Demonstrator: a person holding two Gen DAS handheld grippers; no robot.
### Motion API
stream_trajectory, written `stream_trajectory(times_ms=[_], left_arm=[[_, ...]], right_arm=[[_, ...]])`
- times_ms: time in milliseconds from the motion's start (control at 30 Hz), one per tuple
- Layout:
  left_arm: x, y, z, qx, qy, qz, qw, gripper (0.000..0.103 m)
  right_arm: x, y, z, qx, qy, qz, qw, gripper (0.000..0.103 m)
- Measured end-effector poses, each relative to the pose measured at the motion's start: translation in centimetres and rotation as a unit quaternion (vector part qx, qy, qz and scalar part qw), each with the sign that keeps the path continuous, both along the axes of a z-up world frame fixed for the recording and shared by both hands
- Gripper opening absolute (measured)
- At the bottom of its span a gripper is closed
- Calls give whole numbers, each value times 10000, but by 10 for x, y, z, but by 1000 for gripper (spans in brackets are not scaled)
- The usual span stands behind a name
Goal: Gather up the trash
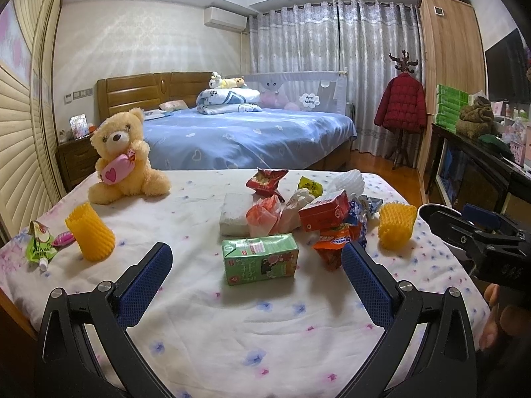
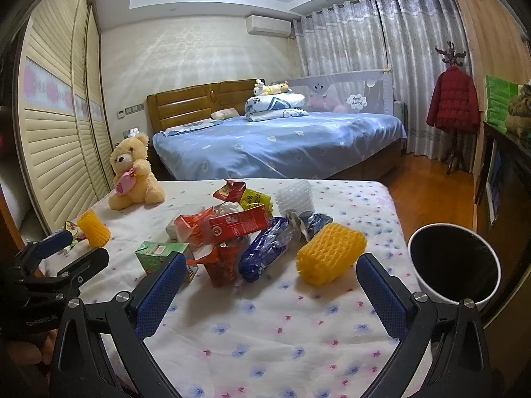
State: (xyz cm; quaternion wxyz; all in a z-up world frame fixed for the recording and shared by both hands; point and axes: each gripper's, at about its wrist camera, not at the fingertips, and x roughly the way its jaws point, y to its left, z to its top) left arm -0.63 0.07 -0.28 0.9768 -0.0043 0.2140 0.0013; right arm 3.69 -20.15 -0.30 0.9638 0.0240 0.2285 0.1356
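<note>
A heap of trash lies on the flowered bedsheet [image 1: 232, 325]: a green juice carton [image 1: 260, 258], a red carton [image 1: 323, 210], red snack wrappers [image 1: 265, 180] and a white foam block [image 1: 234, 214]. My left gripper [image 1: 257, 258] is open, its blue pads either side of the green carton, short of it. In the right wrist view my right gripper [image 2: 272, 267] is open above the sheet, near a blue wrapper [image 2: 264, 253] and a yellow foam net [image 2: 330, 253]. A white bin with a black inside [image 2: 454, 265] stands right of the bed.
A teddy bear [image 1: 124, 156] sits at the far left corner. Another yellow foam net [image 1: 89, 232] and a green pouch [image 1: 39, 243] lie on the left. A white foam net [image 2: 295, 195] stands at the back. A blue bed [image 1: 245, 132] and a dark cabinet [image 1: 471, 165] lie beyond.
</note>
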Motion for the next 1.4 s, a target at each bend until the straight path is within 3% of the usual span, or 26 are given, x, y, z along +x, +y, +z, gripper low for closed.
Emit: stream_trajectory(times_ms=[533, 800, 1100, 1300, 1400], left_arm=[[36, 35, -36, -75, 658, 64, 9978, 103], [73, 39, -49, 240, 1127, -454, 9923, 103], [107, 46, -60, 710, 1425, -943, 9827, 103], [127, 52, -66, 541, 1693, -1454, 9733, 103], [133, 50, -69, 435, 1808, -1708, 9676, 91]], right_arm=[[24, 8, -28, 142, 679, 177, 9974, 89], [34, 10, -34, 245, 860, 243, 9957, 83], [51, 26, -44, 236, 1108, 479, 9924, 65], [66, 42, -53, 244, 1322, 716, 9883, 53], [73, 46, -59, 241, 1444, 761, 9863, 47]])
